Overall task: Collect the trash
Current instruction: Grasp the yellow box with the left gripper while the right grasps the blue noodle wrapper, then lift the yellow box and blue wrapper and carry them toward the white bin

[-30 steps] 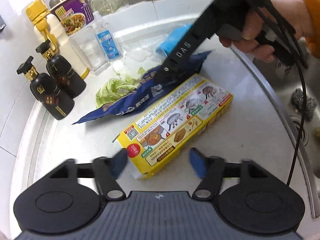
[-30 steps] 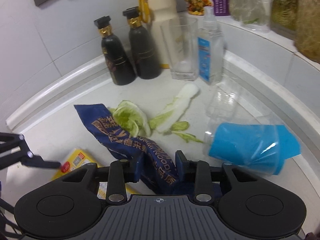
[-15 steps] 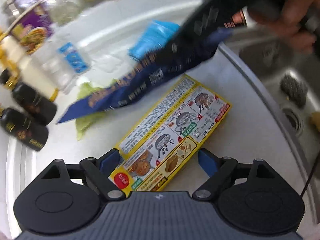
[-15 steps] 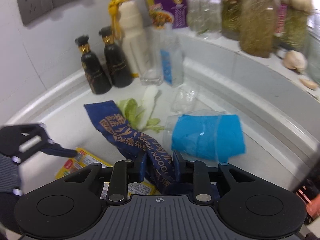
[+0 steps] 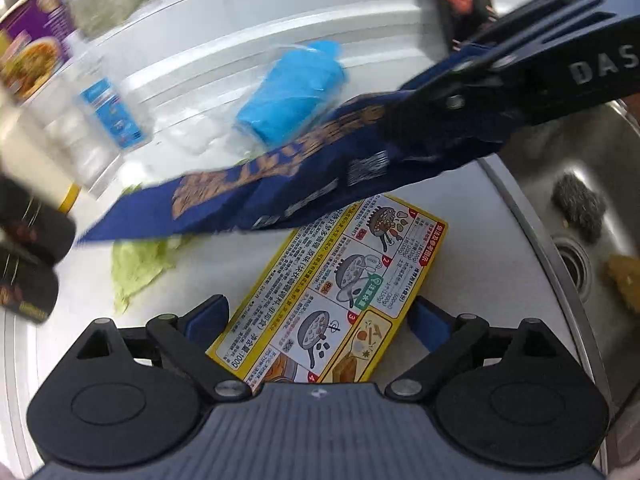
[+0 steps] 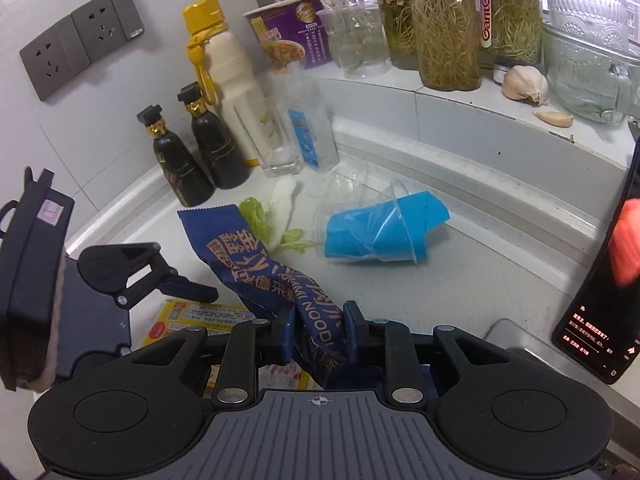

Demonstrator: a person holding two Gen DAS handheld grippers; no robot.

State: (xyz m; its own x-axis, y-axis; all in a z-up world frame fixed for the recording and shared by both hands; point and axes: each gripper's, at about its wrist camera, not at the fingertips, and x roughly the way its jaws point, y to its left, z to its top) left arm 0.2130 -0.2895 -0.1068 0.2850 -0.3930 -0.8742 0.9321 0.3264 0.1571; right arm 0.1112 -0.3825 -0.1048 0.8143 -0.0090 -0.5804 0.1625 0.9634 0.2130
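While the left gripper (image 5: 318,322) points steeply down at the counter (image 5: 472,248), its jaws are opening and stand wide, one blue pad on each side of the yellow box (image 5: 336,300). Pads look clear of the box walls, no squeeze visible. Box lies flat on the counter, printed face up, near end between the fingers. Above it the dark blue noodle wrapper (image 5: 288,184) hangs across the view, lifted off the counter, its upper end pinched in the right gripper (image 5: 452,100) coming in from top right. Behind: clear cup with blue paper inside (image 5: 292,96) on its side, a lettuce scrap (image 5: 136,264) on the counter at left, steel scourer (image 5: 578,208) in the sink (image 5: 580,148) at right. Left edge is motion-blurred; bottles there are hard to read.

Right wrist view: right gripper (image 6: 319,334) fingers close together, clamped on the noodle wrapper (image 6: 256,260), which runs up and left from the pads. Yellow box (image 6: 192,316) shows below the wrapper, left gripper (image 6: 176,280) over it at left. Cup with blue paper (image 6: 380,232) lies near the back ledge, lettuce scraps (image 6: 260,216) just left of it. Two black bottles (image 6: 200,152), a glass (image 6: 272,140) and a spray bottle (image 6: 312,132) stand upright at the wall. A phone (image 6: 600,280) is at the right edge.
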